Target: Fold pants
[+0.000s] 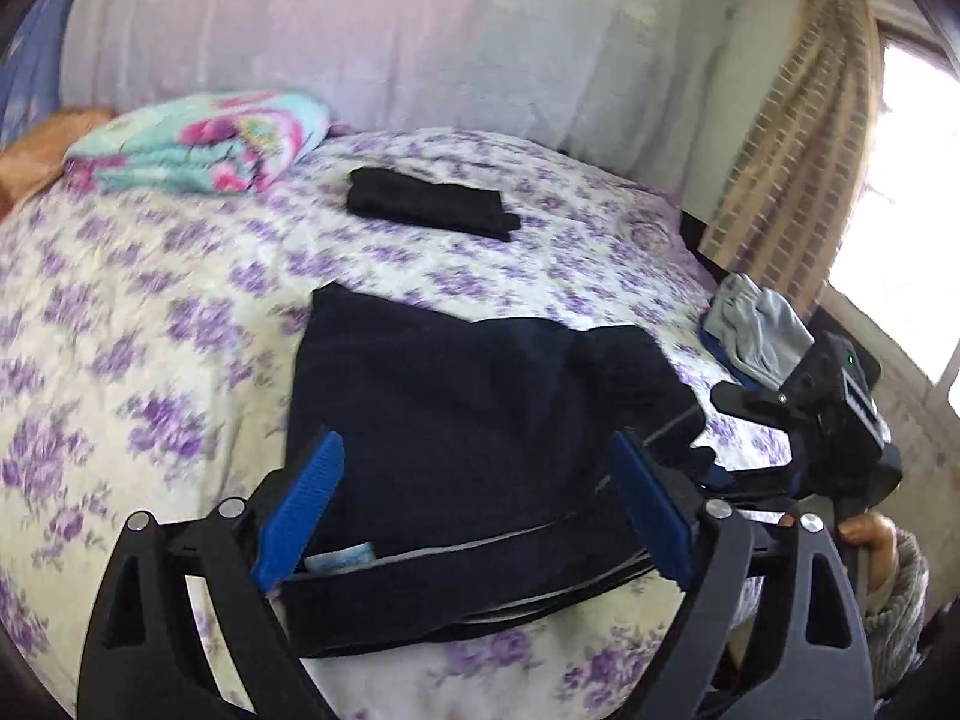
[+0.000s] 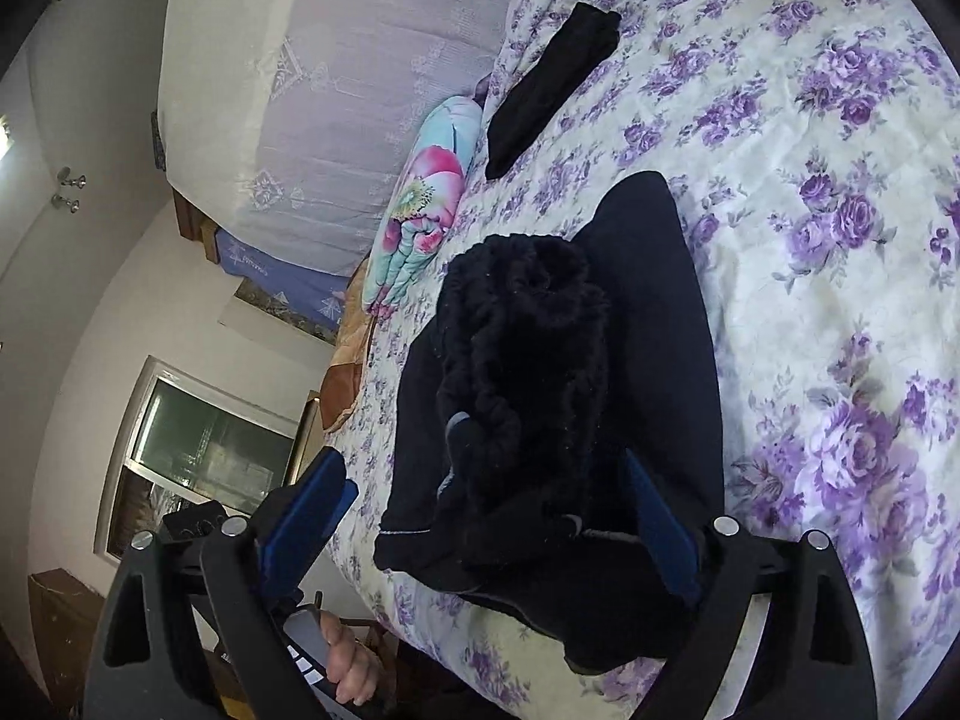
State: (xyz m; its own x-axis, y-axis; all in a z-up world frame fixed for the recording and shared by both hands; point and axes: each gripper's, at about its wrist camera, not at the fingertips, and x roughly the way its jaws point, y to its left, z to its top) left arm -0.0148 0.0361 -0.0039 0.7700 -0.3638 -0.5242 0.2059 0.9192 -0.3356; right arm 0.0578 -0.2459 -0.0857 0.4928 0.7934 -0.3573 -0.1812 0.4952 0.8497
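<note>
Dark navy pants (image 1: 480,408) lie folded on the floral bedspread (image 1: 150,360), the waistband toward me. My left gripper (image 1: 474,516) is open, its blue pads either side of the waistband just above the cloth, holding nothing. In the right wrist view the pants (image 2: 648,324) show a bunched fleecy inner part (image 2: 528,360) on top. My right gripper (image 2: 498,522) is open, its pads spread wide around the near end of the pants; whether they touch the cloth is unclear. The right gripper's body (image 1: 840,414) shows at the right of the left wrist view.
A folded black garment (image 1: 429,204) lies farther up the bed. A folded turquoise-and-pink blanket (image 1: 198,141) sits near the headboard cover. Grey clothes (image 1: 756,330) lie at the bed's right edge by a curtain (image 1: 792,168) and window.
</note>
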